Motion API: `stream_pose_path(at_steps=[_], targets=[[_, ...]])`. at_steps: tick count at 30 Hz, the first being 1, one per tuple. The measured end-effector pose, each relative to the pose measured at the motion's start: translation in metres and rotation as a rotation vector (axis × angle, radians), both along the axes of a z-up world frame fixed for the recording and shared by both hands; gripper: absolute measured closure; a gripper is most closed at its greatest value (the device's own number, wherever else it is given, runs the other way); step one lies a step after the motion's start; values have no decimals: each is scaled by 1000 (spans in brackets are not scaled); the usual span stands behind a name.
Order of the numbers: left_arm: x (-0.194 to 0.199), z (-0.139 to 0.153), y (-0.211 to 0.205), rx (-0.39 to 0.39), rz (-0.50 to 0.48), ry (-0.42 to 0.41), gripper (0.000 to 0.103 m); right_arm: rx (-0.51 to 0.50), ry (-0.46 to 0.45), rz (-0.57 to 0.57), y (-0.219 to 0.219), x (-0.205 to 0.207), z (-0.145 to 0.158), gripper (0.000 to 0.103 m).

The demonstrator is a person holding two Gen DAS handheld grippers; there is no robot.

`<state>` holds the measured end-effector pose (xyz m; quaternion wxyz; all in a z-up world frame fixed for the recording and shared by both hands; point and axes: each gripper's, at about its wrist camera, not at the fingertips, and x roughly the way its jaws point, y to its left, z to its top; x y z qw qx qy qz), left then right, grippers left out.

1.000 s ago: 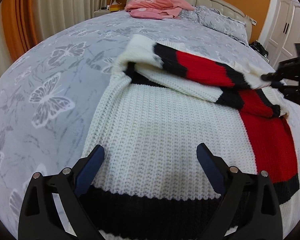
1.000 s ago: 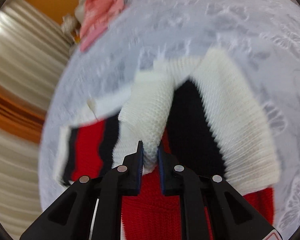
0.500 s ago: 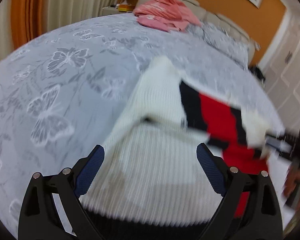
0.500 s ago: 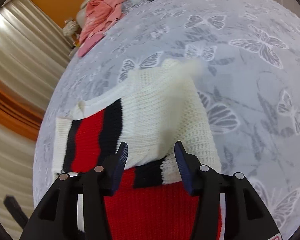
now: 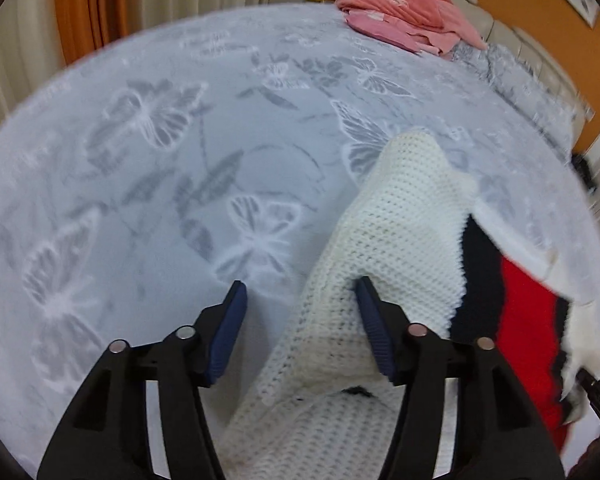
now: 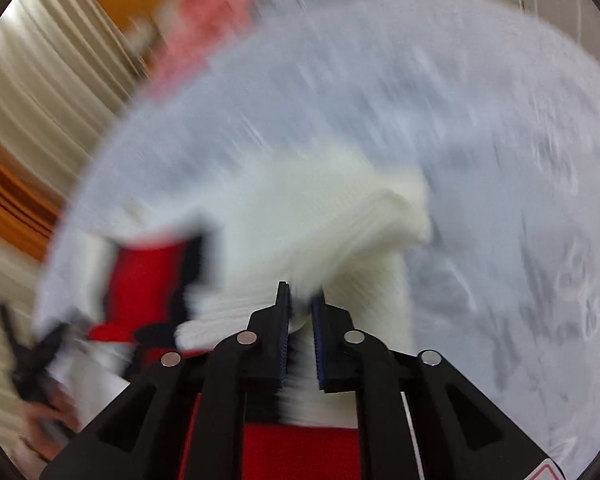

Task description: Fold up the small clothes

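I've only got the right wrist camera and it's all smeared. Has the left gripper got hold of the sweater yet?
Observer: Not yet. The left gripper is open. Its jaws have just been closing, with the sweater edge between them, touching only one pad.
Operator: And that pink blur at the far end?
Observer: A heap of pink clothes lying at the head of the bed, well apart from the sweater.
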<state>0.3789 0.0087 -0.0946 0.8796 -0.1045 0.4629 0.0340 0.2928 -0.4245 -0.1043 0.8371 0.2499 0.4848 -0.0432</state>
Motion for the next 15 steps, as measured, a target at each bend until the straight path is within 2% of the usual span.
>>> stream_pose_path(at_steps=[2, 3, 5, 8, 9, 11, 12, 13, 14, 15], targets=[[-4, 1, 2, 22, 11, -11, 46, 49, -33, -18, -8, -9, 4, 91], [-7, 1, 4, 19, 18, -15, 45, 70, -48, -35, -10, -14, 7, 82], [-8, 3, 8, 13, 31, -12, 41, 63, -56, -27, -9, -15, 12, 78], [-10, 13, 11, -51, 26, -19, 41, 64, -43, -20, -9, -11, 13, 71], [-8, 16, 9, -76, 8, -10, 33, 75, -44, -24, -10, -9, 14, 68], [-2, 17, 0, -106, -38, 14, 26, 68, -52, -29, -11, -6, 16, 68], [1, 14, -7, -111, -64, 30, 29, 55, -49, -20, -6, 0, 15, 70], [4, 10, -11, -113, -88, 47, 41, 42, -38, -8, -3, 5, 16, 89], [6, 6, -14, -101, -100, 62, 59, 26, -30, 17, 6, 10, 19, 95], [7, 4, -13, -64, -81, 51, 71, 15, -55, 35, 13, 11, 27, 95]])
